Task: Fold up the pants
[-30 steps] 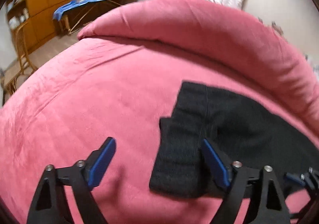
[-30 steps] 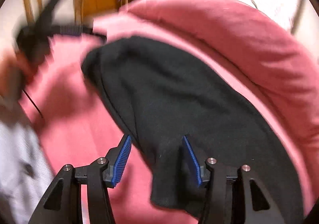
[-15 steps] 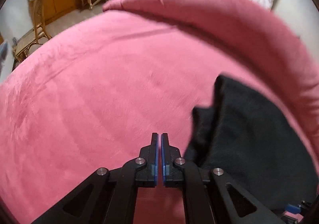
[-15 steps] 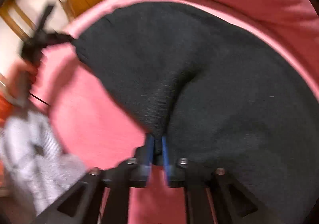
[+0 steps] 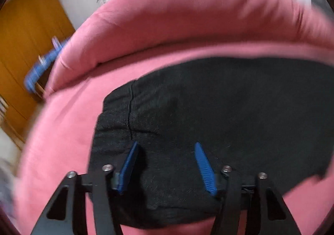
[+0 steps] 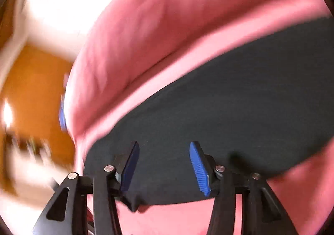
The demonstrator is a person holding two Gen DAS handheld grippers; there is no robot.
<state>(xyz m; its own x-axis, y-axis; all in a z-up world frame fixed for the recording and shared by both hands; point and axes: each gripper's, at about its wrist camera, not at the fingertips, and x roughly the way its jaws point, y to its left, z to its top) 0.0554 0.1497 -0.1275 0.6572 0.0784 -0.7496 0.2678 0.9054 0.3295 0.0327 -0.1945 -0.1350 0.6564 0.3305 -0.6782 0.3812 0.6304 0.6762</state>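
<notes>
1. The black knitted pants [image 5: 219, 113] lie flat on the seat of the pink velvet sofa [image 5: 62, 130], just in front of its thick rounded back cushion [image 5: 187, 15]. A strip of pink seat shows between the cushion and the far edge of the pants.
2. In the left wrist view, one end of the pants shows a vertical seam and some creases, and a second layer of cloth lies under the top one there.
3. The left gripper [image 5: 166, 164] is above this near end of the pants. Its blue ribbed pads [image 5: 203, 169] stand wide apart and hold nothing.
4. The right gripper [image 6: 163, 161] is also above the pants [image 6: 229, 113], near their front edge. Its two fingers are spread wide, with no cloth between them.
5. Behind the back cushion, at the left, there is an orange wooden cupboard [image 5: 23, 32] and a blurred blue covered board [image 5: 41, 65] beside it.
6. The right wrist view is strongly blurred.
</notes>
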